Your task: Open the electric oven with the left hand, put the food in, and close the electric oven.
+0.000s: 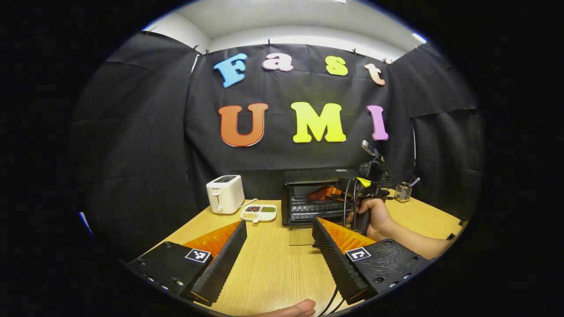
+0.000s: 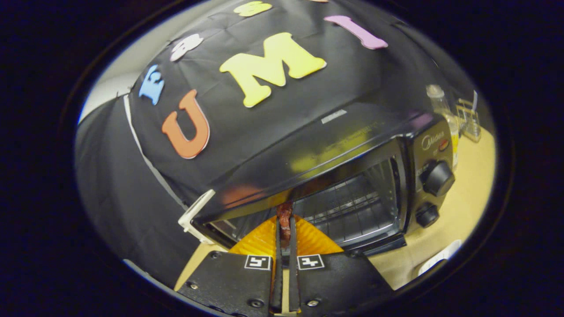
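One electric oven (image 1: 315, 200) stands near the back edge of the wooden table (image 1: 273, 268), its glass door (image 1: 302, 236) folded down flat toward the front. Left of it, also along the back, sit one white toaster (image 1: 225, 193) and one white divided dish (image 1: 259, 213) of beans. At the back right corner stands one wire utensil holder (image 1: 402, 192).

The left gripper (image 1: 278, 226) hovers over the table's middle, its two jaws spread wide with nothing between them.

The right gripper (image 2: 285, 229), held by a hand (image 1: 374, 215), reaches into the oven's open mouth. Its two jaws are nearly closed, pinching one small piece of reddish-brown food (image 2: 284, 216) at their tips. The food is just inside the oven opening, above the wire rack (image 2: 348, 209). Two black knobs (image 2: 436, 178) sit on the oven's right panel.
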A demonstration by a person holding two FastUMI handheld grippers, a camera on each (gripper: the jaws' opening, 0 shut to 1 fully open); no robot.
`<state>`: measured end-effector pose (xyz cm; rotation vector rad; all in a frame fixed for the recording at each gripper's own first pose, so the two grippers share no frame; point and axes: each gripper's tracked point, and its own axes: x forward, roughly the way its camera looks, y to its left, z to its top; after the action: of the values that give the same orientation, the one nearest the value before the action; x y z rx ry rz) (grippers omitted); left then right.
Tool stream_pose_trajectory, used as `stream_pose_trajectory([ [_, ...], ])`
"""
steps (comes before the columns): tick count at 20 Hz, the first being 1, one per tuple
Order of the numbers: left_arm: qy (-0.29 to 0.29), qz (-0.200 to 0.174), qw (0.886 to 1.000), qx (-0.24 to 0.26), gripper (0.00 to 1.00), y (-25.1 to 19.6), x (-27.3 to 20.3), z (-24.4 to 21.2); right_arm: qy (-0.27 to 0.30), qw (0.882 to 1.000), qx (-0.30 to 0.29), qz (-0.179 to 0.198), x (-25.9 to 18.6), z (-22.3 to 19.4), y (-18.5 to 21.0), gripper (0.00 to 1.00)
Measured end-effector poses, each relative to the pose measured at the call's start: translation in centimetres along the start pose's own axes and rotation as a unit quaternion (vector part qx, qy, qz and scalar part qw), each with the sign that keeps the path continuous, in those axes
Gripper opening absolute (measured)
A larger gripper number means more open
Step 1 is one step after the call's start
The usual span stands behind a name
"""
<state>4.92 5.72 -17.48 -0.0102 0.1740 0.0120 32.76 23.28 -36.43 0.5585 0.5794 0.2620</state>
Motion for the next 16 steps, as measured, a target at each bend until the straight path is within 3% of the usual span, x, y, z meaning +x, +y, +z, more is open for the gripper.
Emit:
stream_pose_trajectory([
  [3,0.014,0.007,1.0,-0.003,0.95,0.2,0.1,-0.8,0.019,0.998,0.057,-0.009,2.0,-0.8,-1.1,0.1],
  [8,0.013,0.007,1.0,-0.001,0.95,-0.2,-0.7,-0.6,0.011,0.998,0.05,-0.034,2.6,-0.8,-2.9,0.13],
  [12,0.011,0.009,1.0,-0.003,0.96,-0.3,-1.0,-0.5,-0.004,0.996,-0.036,-0.081,2.3,-0.1,-4.4,0.2],
  [14,0.012,0.016,1.0,0.005,0.95,-0.3,-1.2,-0.6,-0.034,0.984,-0.119,-0.127,1.5,1.3,-6.2,0.29],
  [16,0.017,0.029,0.999,0.025,0.95,-0.1,-1.2,-0.9,-0.056,0.975,-0.17,-0.132,0.3,1.7,-5.3,0.32],
])
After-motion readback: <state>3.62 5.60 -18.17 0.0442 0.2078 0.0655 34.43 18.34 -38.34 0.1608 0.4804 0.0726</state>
